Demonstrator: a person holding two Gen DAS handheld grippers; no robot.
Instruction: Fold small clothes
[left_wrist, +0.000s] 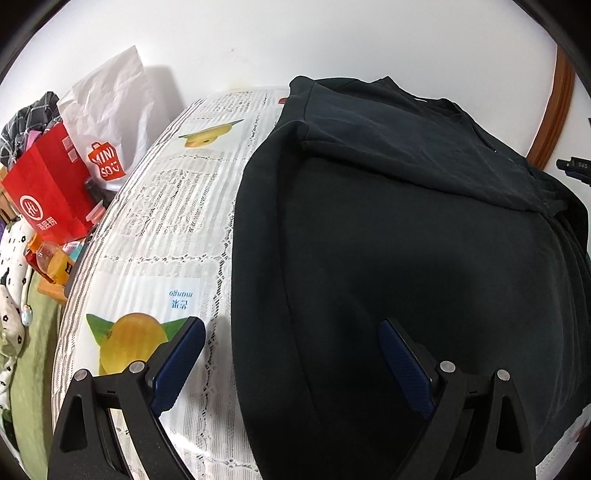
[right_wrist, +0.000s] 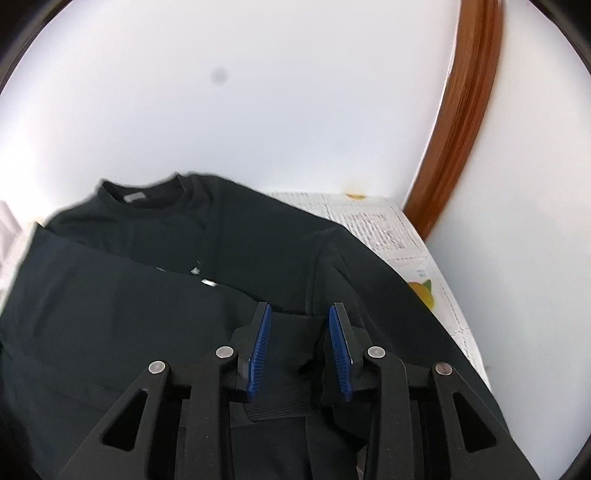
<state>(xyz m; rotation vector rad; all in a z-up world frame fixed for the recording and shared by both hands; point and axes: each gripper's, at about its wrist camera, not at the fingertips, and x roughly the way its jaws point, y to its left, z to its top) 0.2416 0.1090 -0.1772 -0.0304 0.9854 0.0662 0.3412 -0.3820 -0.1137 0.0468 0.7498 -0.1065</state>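
Now | fold shirt (left_wrist: 369, 240) | left tool (left_wrist: 291, 332) open astride shirt's hem edge | right tool (right_wrist: 300, 314) part-open, empty, over shirt | pinch both layers, lift evenly toward collar (right_wrist: 147, 194).

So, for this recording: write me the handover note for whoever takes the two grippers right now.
Left gripper: jaws wide open, holding nothing, hovering over the near left edge of the black shirt.
Right gripper: jaws part open, nothing pinched; dark cloth lies below and between them.
Shirt: flat on the printed tablecloth, collar toward the wall.
Done: the left side is folded in across the chest.
Left: the right sleeve still lies out; fold it in, then fold the body up.
Clutter: bags and a bottle off the table's left edge.
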